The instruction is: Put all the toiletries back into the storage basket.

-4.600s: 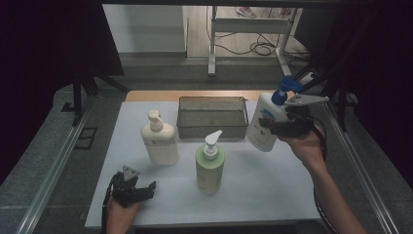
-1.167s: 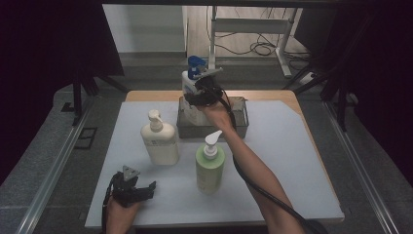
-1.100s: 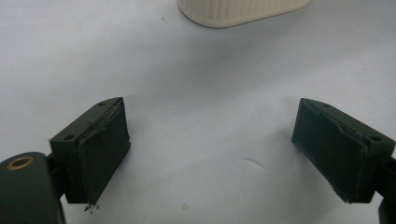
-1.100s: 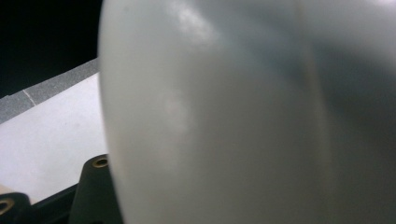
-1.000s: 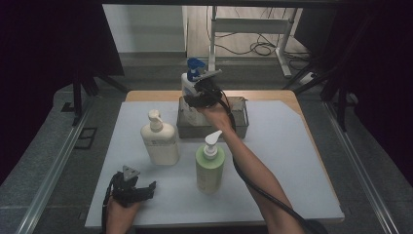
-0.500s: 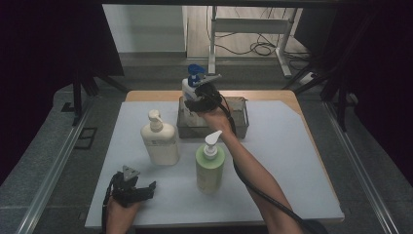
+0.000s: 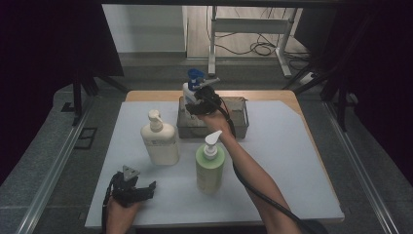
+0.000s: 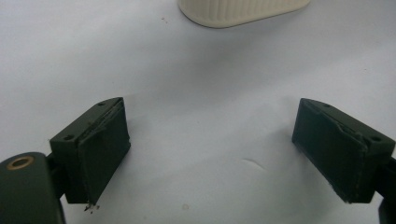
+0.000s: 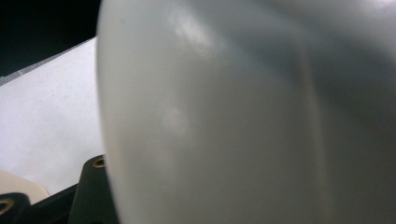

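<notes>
While the right gripper (image 7: pixel 198 103) clamped a white spray bottle (image 7: pixel 191 92) with a blue trigger head over the wire basket (image 7: pixel 241 114), left gripper (image 7: pixel 139 191) rested wide open and empty on the white mat (image 7: pixel 282 156), cream pump bottle's (image 7: pixel 159 139) label too small to read.

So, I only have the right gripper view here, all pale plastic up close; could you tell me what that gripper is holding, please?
Observer: In the high view the right gripper grips a white spray bottle with a blue trigger head.
Operator: Thank you. Where is it over the table?
Observer: Above the left part of the metal basket at the far edge of the white mat.
Operator: And what is the other gripper doing?
Observer: The left gripper rests open on the mat, nothing between its jaws, near the cream pump bottle.
</notes>
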Action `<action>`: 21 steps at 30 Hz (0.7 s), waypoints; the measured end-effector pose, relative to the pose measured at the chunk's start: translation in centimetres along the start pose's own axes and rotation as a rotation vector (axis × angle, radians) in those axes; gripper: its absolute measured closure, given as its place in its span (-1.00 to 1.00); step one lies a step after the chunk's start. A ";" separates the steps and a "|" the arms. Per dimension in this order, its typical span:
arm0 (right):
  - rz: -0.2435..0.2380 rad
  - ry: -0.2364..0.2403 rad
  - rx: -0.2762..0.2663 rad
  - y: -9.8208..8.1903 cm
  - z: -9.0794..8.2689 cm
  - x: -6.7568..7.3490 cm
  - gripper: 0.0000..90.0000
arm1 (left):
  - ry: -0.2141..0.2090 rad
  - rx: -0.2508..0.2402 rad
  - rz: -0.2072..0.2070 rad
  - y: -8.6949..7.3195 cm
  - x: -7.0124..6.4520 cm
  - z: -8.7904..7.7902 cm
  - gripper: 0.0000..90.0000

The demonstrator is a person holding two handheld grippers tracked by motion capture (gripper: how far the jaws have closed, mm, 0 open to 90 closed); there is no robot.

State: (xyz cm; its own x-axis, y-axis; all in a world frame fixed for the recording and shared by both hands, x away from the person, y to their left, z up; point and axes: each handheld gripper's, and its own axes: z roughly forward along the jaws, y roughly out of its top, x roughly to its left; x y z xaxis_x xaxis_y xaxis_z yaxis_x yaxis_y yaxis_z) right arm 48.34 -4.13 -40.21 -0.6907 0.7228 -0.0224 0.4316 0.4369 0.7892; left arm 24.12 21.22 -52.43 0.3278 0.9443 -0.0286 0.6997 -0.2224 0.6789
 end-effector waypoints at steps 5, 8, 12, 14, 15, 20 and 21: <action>0.006 0.003 0.010 -0.2 0.3 -0.1 -0.16 | -0.001 0.000 -0.001 0.0 0.0 0.0 -0.77; 0.014 0.003 0.012 -0.4 0.5 -0.2 -0.16 | 0.000 0.000 0.000 0.0 0.0 0.0 -0.77; 0.024 0.005 0.014 -0.6 0.7 -0.3 -0.16 | -0.001 0.000 0.000 0.0 0.0 0.0 -0.77; 0.022 0.003 0.016 -0.6 0.8 -0.3 -0.17 | -0.001 0.000 0.000 0.0 0.0 0.0 -0.77; 0.026 0.004 0.016 -0.5 0.8 -0.3 -0.17 | -0.001 0.001 0.000 0.0 0.0 0.0 -0.77; 0.021 0.000 0.010 -0.7 0.8 -0.2 -0.18 | 0.000 0.000 0.000 0.0 0.0 0.0 -0.77; 0.019 0.003 0.008 -0.7 0.7 -0.3 -0.18 | 0.000 0.001 0.001 0.0 0.0 0.0 -0.77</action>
State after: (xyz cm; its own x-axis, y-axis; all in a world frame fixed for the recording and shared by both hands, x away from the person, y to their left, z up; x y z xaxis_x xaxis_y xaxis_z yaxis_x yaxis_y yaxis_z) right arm 48.64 -4.25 -41.23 -0.6840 0.7295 -0.0062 0.4492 0.4279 0.7843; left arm 24.13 21.23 -52.43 0.3288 0.9440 -0.0278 0.6997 -0.2237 0.6785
